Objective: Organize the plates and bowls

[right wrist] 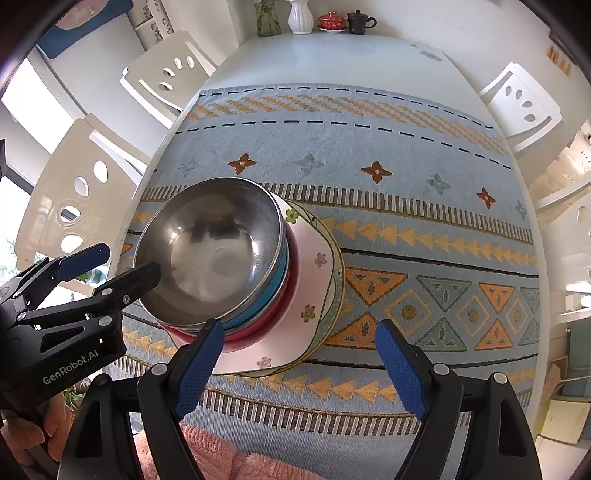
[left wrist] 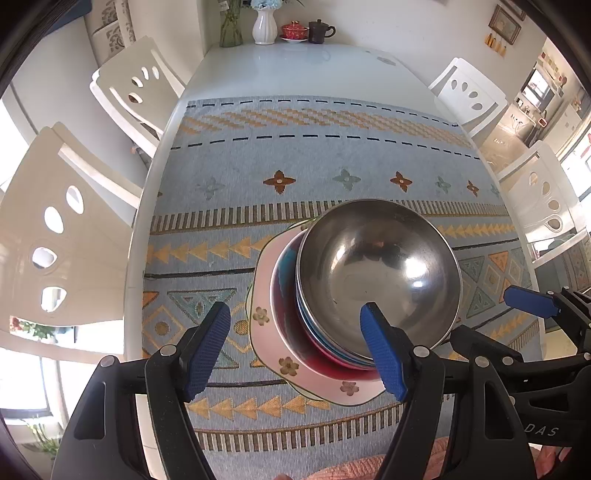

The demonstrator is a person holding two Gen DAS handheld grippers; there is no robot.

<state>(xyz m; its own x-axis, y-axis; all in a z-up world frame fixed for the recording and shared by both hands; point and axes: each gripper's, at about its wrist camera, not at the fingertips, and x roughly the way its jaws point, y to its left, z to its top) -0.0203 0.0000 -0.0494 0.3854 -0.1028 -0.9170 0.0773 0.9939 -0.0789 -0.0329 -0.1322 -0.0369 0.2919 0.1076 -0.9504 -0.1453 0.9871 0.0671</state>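
Nearest the left wrist camera, the left gripper (left wrist: 299, 321) hangs over the near part of the cloth (left wrist: 332, 162) with its blue pads spread wide and nothing between them; its right pad (left wrist: 384, 354) overlaps the near rim of the steel bowl (left wrist: 380, 273) in that view, though contact cannot be told. The right gripper (right wrist: 297, 338) is likewise spread and empty, its left pad (right wrist: 201, 363) lying across the near edge of the stack in its own view, its right pad over bare cloth. Each gripper shows in the other's camera: the right one (left wrist: 532, 301) sits off to the right of the stack, and the left one (right wrist: 110, 264) reaches in from the left with a black finger just at the steel bowl's (right wrist: 210, 251) rim. The stack stands on the patterned cloth, near the middle of its near half: the steel bowl on top, nested in a blue bowl (right wrist: 282, 271), that in a red bowl (right wrist: 291, 295), all on a pink plate (right wrist: 314, 258) dotted with small flowers, which lies on a pale plate (right wrist: 338, 280) with a green-gold edge (only a sliver of it shows). Beyond the cloth the white table (left wrist: 295, 62) runs to the wall, where a glass vase (left wrist: 231, 29), a white vase (left wrist: 265, 27), a red lidded cup (left wrist: 294, 29) and a dark mug (left wrist: 319, 31) stand in a row. White chairs (left wrist: 129, 88) flank the table on both sides.
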